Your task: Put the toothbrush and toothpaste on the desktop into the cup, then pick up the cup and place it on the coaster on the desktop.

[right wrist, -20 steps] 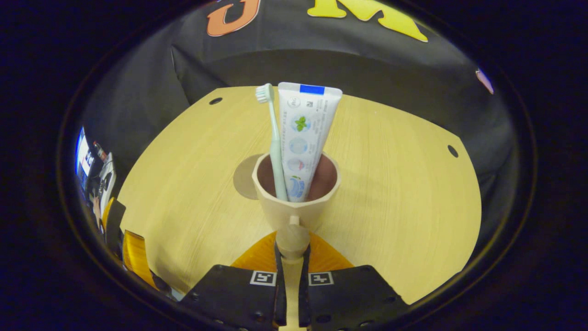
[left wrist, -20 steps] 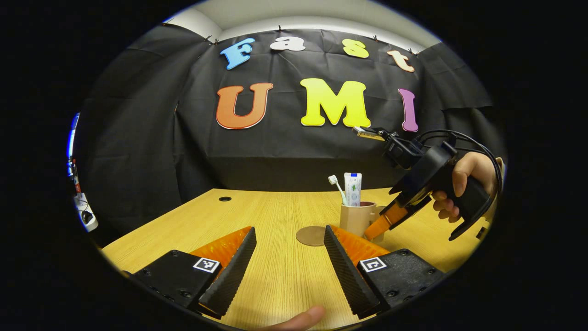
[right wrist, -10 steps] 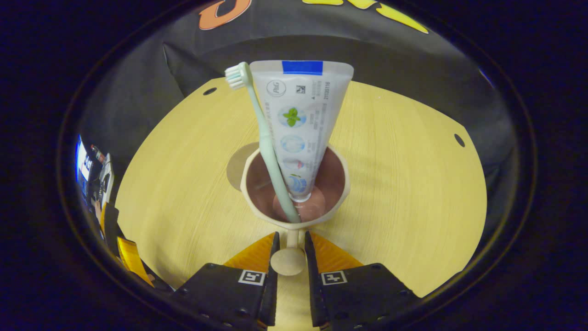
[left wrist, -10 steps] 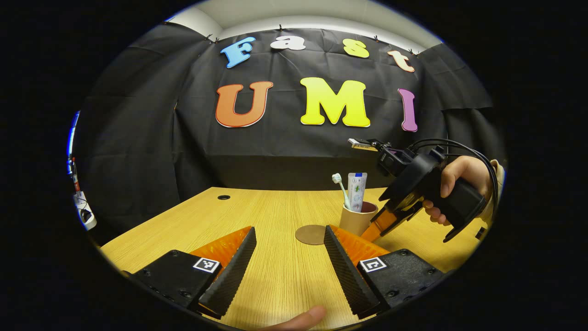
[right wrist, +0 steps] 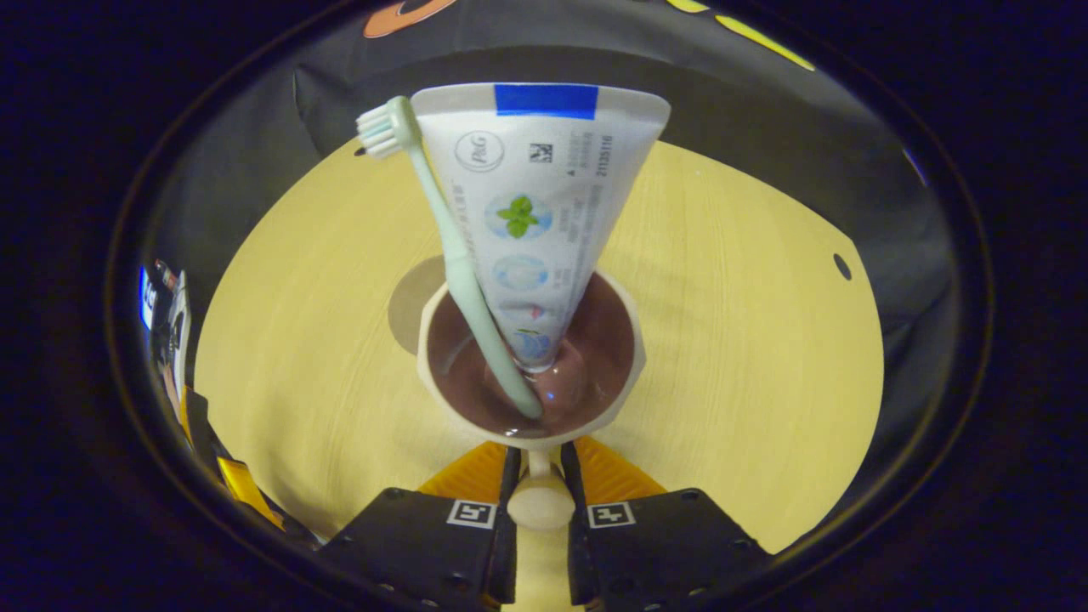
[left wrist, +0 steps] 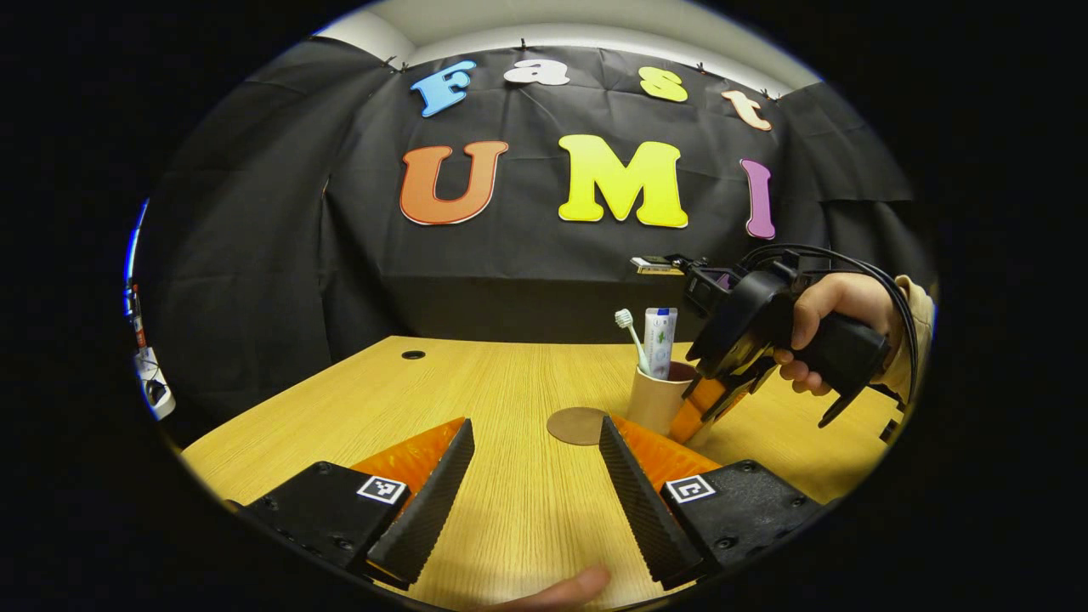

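Note:
A beige cup (right wrist: 463, 415) with a brown inside holds a pale green toothbrush (right wrist: 450, 255) and a white toothpaste tube (right wrist: 531, 212), both standing upright. My right gripper (right wrist: 537, 497) is shut on the cup's handle (right wrist: 540, 501), looking steeply down into it. In the left gripper view the cup (left wrist: 653, 406) stands at the right of the round brown coaster (left wrist: 578, 425), with the right gripper (left wrist: 710, 404) and the hand holding it beside it. My left gripper (left wrist: 534, 472) hovers low over the desk, open and holding nothing.
The light wooden desk (left wrist: 510, 391) has a cable hole at its far left (left wrist: 413, 354) and another at the right (right wrist: 841, 266). The coaster (right wrist: 412, 293) lies just behind the cup's left side. A fingertip (left wrist: 561, 591) shows at the bottom edge.
The right gripper has tilted further downward over the cup and drawn closer to it, its fingers closing tighter on the handle. The left gripper has stayed still.

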A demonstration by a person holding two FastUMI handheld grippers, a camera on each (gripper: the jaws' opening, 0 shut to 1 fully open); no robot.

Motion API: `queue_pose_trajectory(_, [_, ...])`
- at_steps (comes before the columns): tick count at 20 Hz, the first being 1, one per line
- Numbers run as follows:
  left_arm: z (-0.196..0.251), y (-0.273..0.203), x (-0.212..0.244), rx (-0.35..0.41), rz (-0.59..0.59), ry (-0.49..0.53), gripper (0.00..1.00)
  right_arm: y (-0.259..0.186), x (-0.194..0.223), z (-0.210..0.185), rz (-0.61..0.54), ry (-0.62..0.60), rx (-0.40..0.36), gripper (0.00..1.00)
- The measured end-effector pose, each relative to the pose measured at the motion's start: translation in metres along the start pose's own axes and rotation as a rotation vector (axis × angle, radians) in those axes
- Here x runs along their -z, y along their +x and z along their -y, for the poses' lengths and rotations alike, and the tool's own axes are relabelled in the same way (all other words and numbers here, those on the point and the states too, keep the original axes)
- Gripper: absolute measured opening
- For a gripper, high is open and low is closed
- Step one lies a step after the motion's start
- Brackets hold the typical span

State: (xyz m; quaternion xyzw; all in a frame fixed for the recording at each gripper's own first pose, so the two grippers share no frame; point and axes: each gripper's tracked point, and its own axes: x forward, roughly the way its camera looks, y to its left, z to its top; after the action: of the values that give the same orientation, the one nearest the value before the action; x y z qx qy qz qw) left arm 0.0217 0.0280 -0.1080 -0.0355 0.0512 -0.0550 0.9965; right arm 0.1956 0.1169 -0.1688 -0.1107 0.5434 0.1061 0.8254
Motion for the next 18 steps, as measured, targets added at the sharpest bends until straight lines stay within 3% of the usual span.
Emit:
queue_pose_trajectory(2, [-0.001, -0.001, 0.0, -0.003, 0.003, 0.008, 0.95, -0.003, 0.001, 0.002, 0.004, 0.008, 0.0, 0.21])
queue_pose_trajectory(9, [-0.003, -0.002, -0.002, 0.0, 0.013, 0.006, 0.95, -0.035, -0.017, 0.008, 0.112, 0.019, -0.001, 0.19])
queue_pose_trajectory(13, [-0.007, -0.002, -0.002, -0.009, 0.013, 0.006, 0.95, -0.048, -0.031, -0.009, 0.15, -0.037, -0.039, 0.19])
queue_pose_trajectory(18, [-0.012, -0.003, -0.003, -0.015, 0.015, 0.018, 0.95, -0.032, -0.034, -0.036, 0.117, -0.098, -0.066, 0.19])
